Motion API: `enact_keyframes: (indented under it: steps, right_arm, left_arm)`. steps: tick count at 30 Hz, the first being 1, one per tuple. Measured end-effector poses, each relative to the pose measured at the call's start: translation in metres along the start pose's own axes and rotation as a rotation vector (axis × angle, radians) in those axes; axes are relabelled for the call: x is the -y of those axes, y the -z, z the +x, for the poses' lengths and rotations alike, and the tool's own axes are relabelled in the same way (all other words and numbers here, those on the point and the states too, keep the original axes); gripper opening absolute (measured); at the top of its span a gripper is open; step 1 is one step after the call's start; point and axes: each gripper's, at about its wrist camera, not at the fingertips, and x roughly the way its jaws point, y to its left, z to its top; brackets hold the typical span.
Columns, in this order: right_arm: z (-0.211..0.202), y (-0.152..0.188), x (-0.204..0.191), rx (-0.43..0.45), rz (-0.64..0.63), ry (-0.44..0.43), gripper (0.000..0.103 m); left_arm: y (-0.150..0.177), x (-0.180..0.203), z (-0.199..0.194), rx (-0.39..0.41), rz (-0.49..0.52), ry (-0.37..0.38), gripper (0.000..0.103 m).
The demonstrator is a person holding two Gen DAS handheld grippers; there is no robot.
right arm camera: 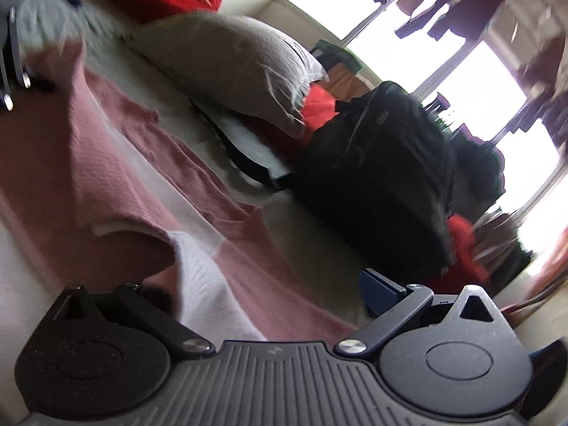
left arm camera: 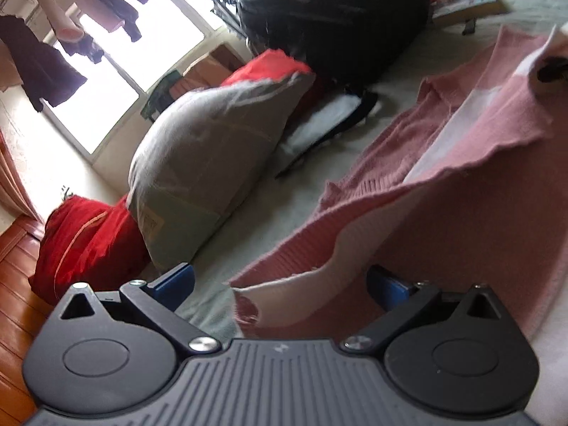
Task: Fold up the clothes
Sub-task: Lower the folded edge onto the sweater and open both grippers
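A pink and white knitted sweater (left arm camera: 443, 191) lies spread on the pale bed, part of it raised in a fold. My left gripper (left arm camera: 280, 284) is open, its blue fingers (left arm camera: 174, 280) wide apart, and the sweater's frayed hem lies between them. My right gripper (right arm camera: 269, 294) is open too. Its right finger (right arm camera: 383, 291) shows blue, while the sweater (right arm camera: 117, 163) drapes over and hides the left finger. A dark part of the other gripper (left arm camera: 552, 67) shows at the sweater's far edge in the left wrist view.
A grey pillow (left arm camera: 209, 156) leans beside the sweater, with red cushions (left arm camera: 85, 245) behind it. A black backpack (right arm camera: 372, 181) stands further along the bed, a white cloth at its foot. Clothes hang at a bright window (left arm camera: 106, 17). Wooden floor (left arm camera: 14, 284) lies beyond the bed.
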Motion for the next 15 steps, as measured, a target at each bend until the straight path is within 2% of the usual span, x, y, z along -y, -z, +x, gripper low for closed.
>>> enact_keyframes:
  steps: [3,8,14,15]
  right_arm:
    - [-0.015,0.007,0.007,-0.009,0.006,-0.057,0.103]
    - [-0.039,0.02,0.018,-0.023,0.015,-0.152,0.103]
    - [-0.068,0.034,0.031,-0.042,0.025,-0.265,0.103]
    - [-0.062,0.035,0.028,-0.061,0.004,-0.245,0.103]
  left_arm:
    - [0.0,-0.007,-0.016,0.016,-0.004,0.013,0.102]
    - [0.003,-0.015,-0.046,0.031,-0.05,0.077,0.102]
    - [0.008,-0.004,-0.072,0.013,-0.038,0.24,0.102]
    - [0.007,0.0,-0.074,0.01,-0.026,0.266,0.102]
